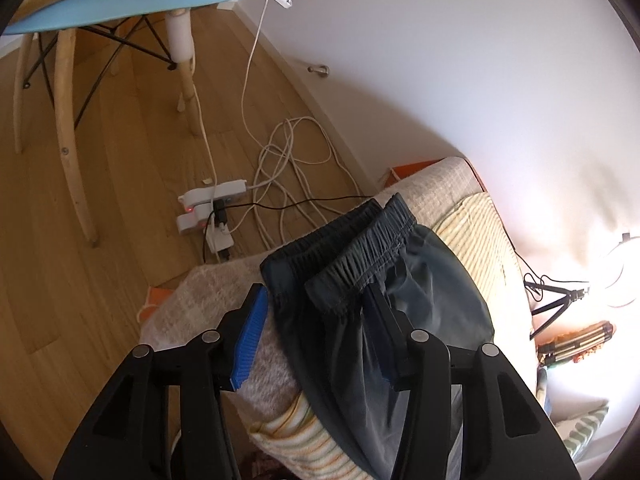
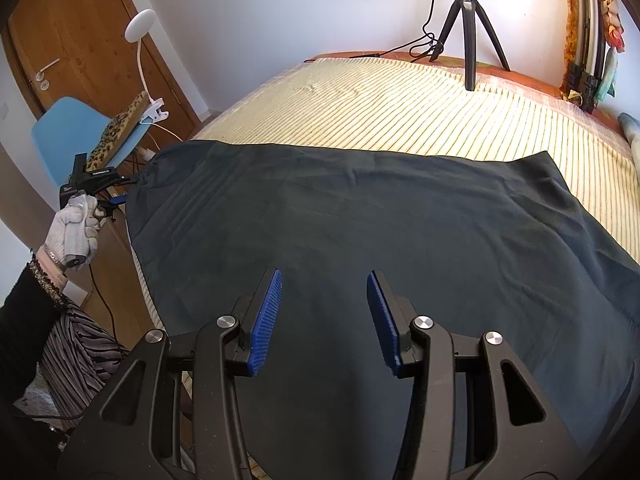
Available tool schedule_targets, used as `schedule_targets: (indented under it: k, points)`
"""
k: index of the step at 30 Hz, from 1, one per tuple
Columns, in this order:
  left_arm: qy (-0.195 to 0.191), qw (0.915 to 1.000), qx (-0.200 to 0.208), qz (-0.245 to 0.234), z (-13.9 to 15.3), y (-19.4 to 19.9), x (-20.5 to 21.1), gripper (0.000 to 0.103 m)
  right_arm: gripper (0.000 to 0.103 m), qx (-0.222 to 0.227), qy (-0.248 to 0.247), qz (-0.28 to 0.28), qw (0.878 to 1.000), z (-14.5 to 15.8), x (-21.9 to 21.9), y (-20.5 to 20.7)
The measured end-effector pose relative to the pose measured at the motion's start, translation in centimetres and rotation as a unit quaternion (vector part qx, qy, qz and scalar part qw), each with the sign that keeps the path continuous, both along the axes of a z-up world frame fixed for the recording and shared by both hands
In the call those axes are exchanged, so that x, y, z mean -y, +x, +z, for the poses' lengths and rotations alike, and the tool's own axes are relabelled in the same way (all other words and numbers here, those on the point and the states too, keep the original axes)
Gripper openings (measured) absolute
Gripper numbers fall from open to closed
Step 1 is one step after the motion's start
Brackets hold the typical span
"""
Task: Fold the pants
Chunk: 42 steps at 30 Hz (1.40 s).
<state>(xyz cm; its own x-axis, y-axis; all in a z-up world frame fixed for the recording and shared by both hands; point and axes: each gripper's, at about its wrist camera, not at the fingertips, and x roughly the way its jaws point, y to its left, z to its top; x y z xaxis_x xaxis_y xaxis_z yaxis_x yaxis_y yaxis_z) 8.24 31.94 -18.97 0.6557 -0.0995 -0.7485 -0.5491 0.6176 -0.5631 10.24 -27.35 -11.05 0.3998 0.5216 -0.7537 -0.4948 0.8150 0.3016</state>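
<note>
Dark grey pants (image 2: 360, 232) lie spread flat across the striped bed (image 2: 380, 92). Their elastic waistband (image 1: 352, 256) hangs at the bed's corner in the left wrist view. My left gripper (image 1: 316, 312) is open, with the waistband between its jaws; the right blue pad is partly hidden behind cloth. The left gripper also shows in the right wrist view (image 2: 120, 192), at the pants' far left end, held by a gloved hand. My right gripper (image 2: 324, 308) is open and empty, just above the pants' near edge.
A blue chair (image 2: 80, 132) with a clip lamp (image 2: 140, 24) stands left of the bed. Power strips and cables (image 1: 216, 208) lie on the wooden floor. A black tripod (image 2: 468, 20) stands on the bed's far side. A wooden door (image 2: 60, 40) is behind.
</note>
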Motion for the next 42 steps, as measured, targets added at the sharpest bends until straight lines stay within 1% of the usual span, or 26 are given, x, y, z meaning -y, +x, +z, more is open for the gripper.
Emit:
schedule_targets:
  k: [1,7,10,11,12,13,15,16,19,21,23,25,28,29,30,31,32,34,35,36,37,38,39,40,41,42]
  points:
    - [0.001,1.0,0.003,-0.002,0.0,0.2,0.1,0.054,0.047,0.0,-0.001,0.0,1.0,0.0,0.0,0.0]
    - [0.03,0.9995,-0.008,0.001,-0.7,1.0,0.6,0.054,0.047,-0.011,-0.005,-0.004,1.0,-0.4,0.1,0.3]
    - [0.059,0.9982,-0.011,0.007,-0.9,1.3,1.3,0.054,0.047,-0.011,-0.008,-0.004,1.0,-0.5,0.0,0.2]
    - [0.069,0.9975,-0.013,0.006,-0.8,1.4,1.5,0.052,0.047,-0.012,-0.009,-0.004,1.0,-0.5,0.0,0.2]
    - [0.08,0.9967,-0.012,0.008,-0.6,1.4,1.9,0.045,0.047,-0.012,-0.01,-0.003,1.0,-0.6,-0.1,0.2]
    - [0.092,0.9957,-0.01,0.007,-0.4,1.4,2.2,0.035,0.047,-0.012,-0.012,-0.003,1.0,-0.7,-0.1,0.2]
    - [0.115,0.9933,-0.003,0.0,0.3,1.5,2.9,0.026,0.047,-0.014,-0.016,-0.004,1.0,-0.8,-0.2,0.3]
    - [0.126,0.992,-0.001,-0.003,0.6,1.5,3.3,0.025,0.047,-0.016,-0.017,-0.004,1.0,-0.9,-0.2,0.3]
    - [0.183,0.9829,0.005,-0.021,1.9,1.7,5.1,0.023,0.047,-0.018,-0.017,-0.008,1.0,-1.0,0.0,0.4]
    - [0.208,0.9775,0.018,-0.031,2.8,1.7,6.1,0.022,0.047,-0.018,-0.016,-0.01,1.0,-1.0,0.1,0.4]
    - [0.235,0.9704,0.032,-0.043,4.0,1.7,7.5,0.021,0.047,-0.019,-0.014,-0.011,1.0,-0.9,0.2,0.5]
    - [0.248,0.9651,0.054,-0.063,5.3,1.4,9.2,0.021,0.048,-0.022,-0.009,-0.014,1.0,-0.9,0.3,0.6]
    - [0.29,0.9456,0.088,-0.118,7.2,1.2,13.9,0.021,0.048,-0.027,0.002,-0.017,0.999,-0.9,0.5,0.8]
    - [0.316,0.9315,0.101,-0.149,7.8,1.1,16.6,0.021,0.048,-0.028,0.005,-0.019,0.999,-0.9,0.6,0.9]
    - [0.333,0.9204,0.11,-0.173,8.0,0.9,18.6,0.02,0.048,-0.031,0.01,-0.022,0.999,-0.9,0.7,1.1]
    - [0.339,0.9129,0.118,-0.194,8.1,0.8,20.3,0.02,0.048,-0.034,0.015,-0.023,0.999,-0.9,0.7,1.2]
    - [0.345,0.9019,0.129,-0.226,8.1,0.6,22.6,0.02,0.048,-0.038,0.023,-0.024,0.999,-0.9,0.8,1.3]
    - [0.359,0.8793,0.138,-0.281,7.6,-0.1,26.8,0.02,0.048,-0.053,0.041,-0.023,0.997,-1.1,0.9,1.6]
    - [0.359,0.8673,0.144,-0.313,7.1,-0.4,29.0,0.02,0.052,-0.061,0.049,-0.021,0.997,-1.3,0.9,1.7]
    - [0.363,0.853,0.145,-0.346,6.5,-0.8,31.2,0.02,0.056,-0.066,0.056,-0.02,0.996,-1.4,0.9,1.8]
    - [0.37,0.8415,0.146,-0.365,6.2,-1.1,32.7,0.02,0.057,-0.072,0.066,-0.019,0.995,-1.5,0.9,1.9]
    - [0.384,0.8207,0.149,-0.396,5.5,-1.7,35.0,0.02,0.059,-0.083,0.081,-0.017,0.993,-1.6,0.9,2.0]
    - [0.393,0.8084,0.15,-0.412,5.2,-2.0,36.2,0.02,0.06,-0.093,0.096,-0.016,0.991,-1.8,0.9,2.2]
    - [0.406,0.7929,0.153,-0.428,4.8,-2.4,37.4,0.02,0.06,-0.109,0.118,-0.017,0.987,-2.0,1.0,2.5]
    - [0.419,0.7755,0.156,-0.446,4.4,-2.9,38.8,0.02,0.06,-0.12,0.132,-0.02,0.984,-2.2,1.1,2.7]
    - [0.422,0.7691,0.159,-0.453,4.3,-3.2,39.3,0.02,0.061,-0.134,0.148,-0.021,0.98,-2.5,1.1,3.0]
